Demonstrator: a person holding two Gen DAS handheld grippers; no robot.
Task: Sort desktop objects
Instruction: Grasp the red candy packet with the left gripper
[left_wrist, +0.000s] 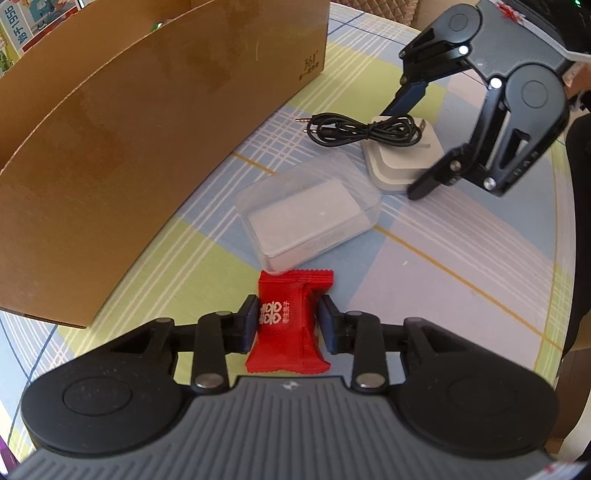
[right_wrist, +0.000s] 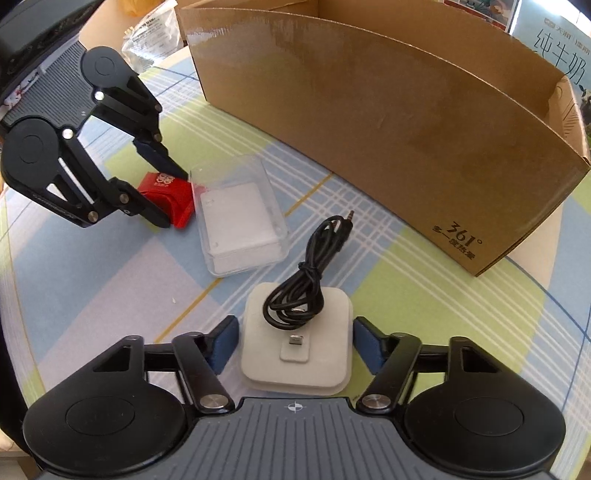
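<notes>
Pinching the red packet (left_wrist: 286, 321), left gripper (left_wrist: 288, 323) jaws narrow; right gripper (right_wrist: 293, 345) jaws wide, straddling white dock (right_wrist: 297, 343).

On the counter (right_wrist: 424, 295) the cardboard box (right_wrist: 369, 122) stands behind everything. Before it lie three things in a row — the candy packet (left_wrist: 286, 321), the plastic case (left_wrist: 308, 218) touching it, then the charging dock (right_wrist: 297, 347). A coiled cable (right_wrist: 303, 291) rests on the dock.

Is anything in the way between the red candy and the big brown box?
Nothing visible. The red candy sits between the left gripper pads, and only bare tablecloth lies between it and the cardboard box. The clear plastic case lies off to one side.
</notes>
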